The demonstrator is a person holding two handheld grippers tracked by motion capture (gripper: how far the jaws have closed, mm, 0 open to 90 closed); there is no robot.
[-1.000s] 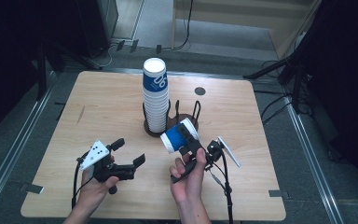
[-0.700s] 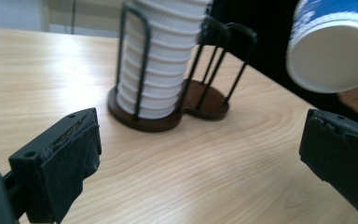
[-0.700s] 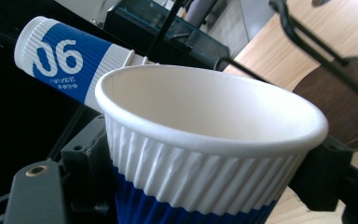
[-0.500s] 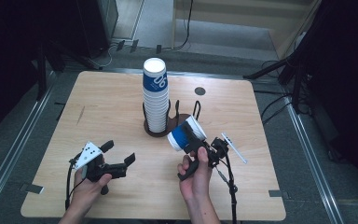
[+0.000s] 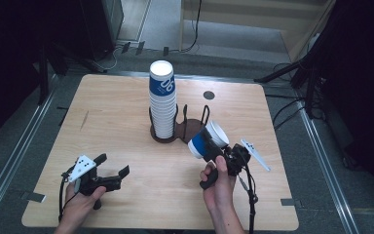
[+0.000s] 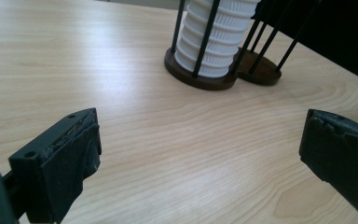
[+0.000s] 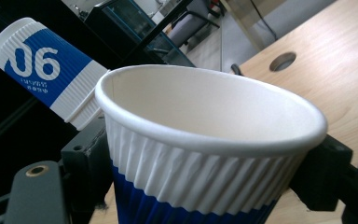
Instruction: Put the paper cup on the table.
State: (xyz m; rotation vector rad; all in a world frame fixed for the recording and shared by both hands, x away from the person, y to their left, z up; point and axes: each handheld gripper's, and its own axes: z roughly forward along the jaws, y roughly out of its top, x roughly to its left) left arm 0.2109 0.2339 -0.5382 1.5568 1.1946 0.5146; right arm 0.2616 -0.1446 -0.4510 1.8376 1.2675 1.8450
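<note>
Table (image 5: 126, 112): light wood, bearing the cup rack (image 5: 173, 136).
Cup stack (image 5: 161, 97): upright in the rack.
Right gripper (image 5: 213, 150): just right of the rack, jaws clamped on the tilted paper cup (image 5: 207, 140).
Left gripper (image 5: 112, 171): well left of the rack, jaws wide, nothing between.

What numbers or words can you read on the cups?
"06": big white digits on the blue band of the top cup of the stack, clear in the right gripper view.
A line of tiny white print under the "06": too small to read.
Cup in the right gripper: white ribbed wall above a blue band, no writing to be seen.
High view: white marks on the stack's top cup, too blurred to read there.
</note>
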